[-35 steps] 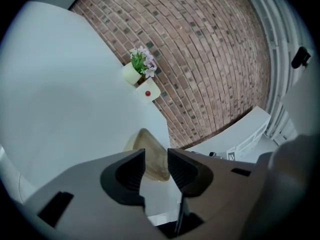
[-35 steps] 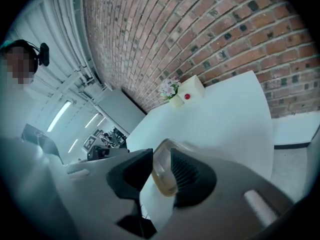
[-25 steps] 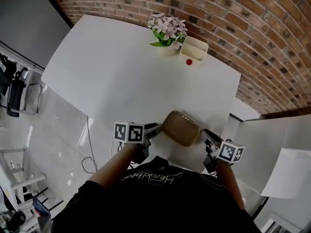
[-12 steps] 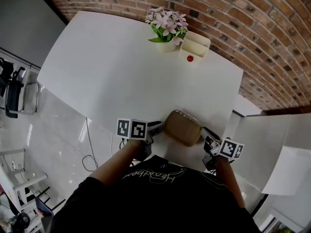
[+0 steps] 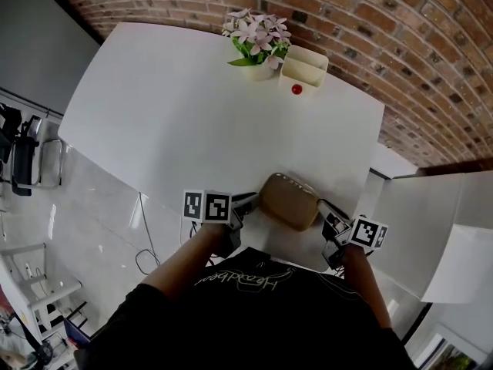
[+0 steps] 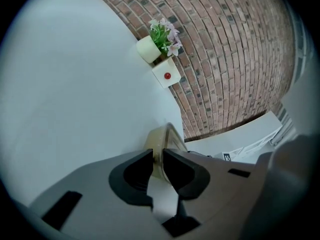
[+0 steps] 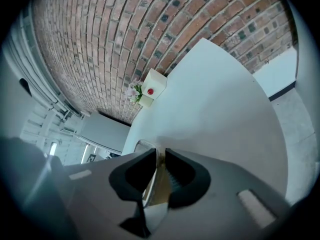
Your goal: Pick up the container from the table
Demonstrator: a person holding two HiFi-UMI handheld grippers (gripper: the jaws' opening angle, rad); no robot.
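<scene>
Since a moment ago both of my claws have gone from wide open to nearly pinched. The tan plastic container (image 5: 289,203) with round corners has stayed in its spot on the big white table (image 5: 192,114), close to the edge nearest me.

On the left, my left claw (image 5: 248,202) is closing on the container's left rim. The thin wall sits right between the two black pads, and they look like they are touching it. In the middle, the container rests flat on the table, not lifted yet. On the right, my right claw (image 5: 323,206) is closing too, with the right rim between its pads, also touching as far as I can tell. (The little pot of pink flowers (image 5: 254,41) and the white tray (image 5: 304,66) are far off by the brick wall (image 5: 370,21), out of the way.)

I think this is the grabbing step. Next I should squeeze until both sides feel firm. Then I should lift both hands together and level, so the container does not tip or slip out.
</scene>
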